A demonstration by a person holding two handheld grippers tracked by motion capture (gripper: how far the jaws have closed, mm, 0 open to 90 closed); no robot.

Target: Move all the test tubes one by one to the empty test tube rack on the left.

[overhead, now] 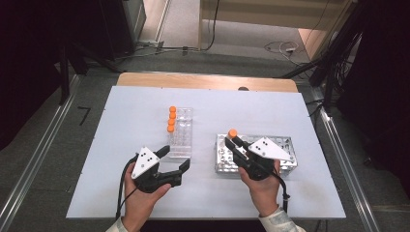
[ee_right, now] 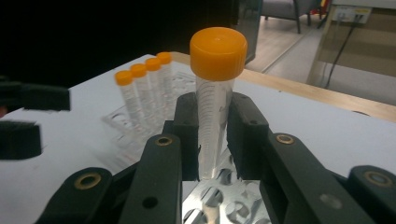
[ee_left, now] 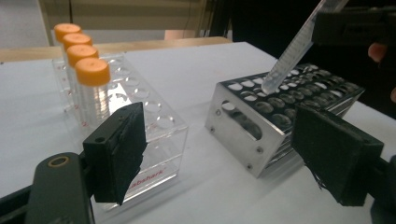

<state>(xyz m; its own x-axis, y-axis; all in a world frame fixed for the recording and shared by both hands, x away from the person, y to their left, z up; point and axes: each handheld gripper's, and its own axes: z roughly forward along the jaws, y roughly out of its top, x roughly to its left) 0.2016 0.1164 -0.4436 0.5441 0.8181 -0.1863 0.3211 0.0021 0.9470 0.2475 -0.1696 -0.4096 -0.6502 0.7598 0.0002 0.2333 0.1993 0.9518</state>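
A: What is being done right now?

B: A tube with an orange cap is being pinched by the right gripper. The two black jaws are pressed on the clear part of the tube, one on each side, below the cap. The pointed end of the tube is seen just over the holes of the metal rack, tilted a bit, not down in a hole.

A: So which step is that?

B: It looks like the tube is being taken out of the metal rack. It is likely meant for the clear rack, where four orange-capped tubes are already stood in a row at the far left side.

A: And the left gripper?

B: The left gripper is held low over the table, near the close end of the clear rack. Its jaws are spread apart and nothing is held between them.

A: What is needed next?

B: The tube must be lifted a little more so the tip is well clear of the metal holes. Then it should be carried over to the clear rack. A free hole must be found, maybe the one next to the row of caps. The tube must be stood up straight over that hole, because a tilted tip could bump the rim. Then it can be lowered gently, and the jaws can be let go only when the tube is sitting in the hole.
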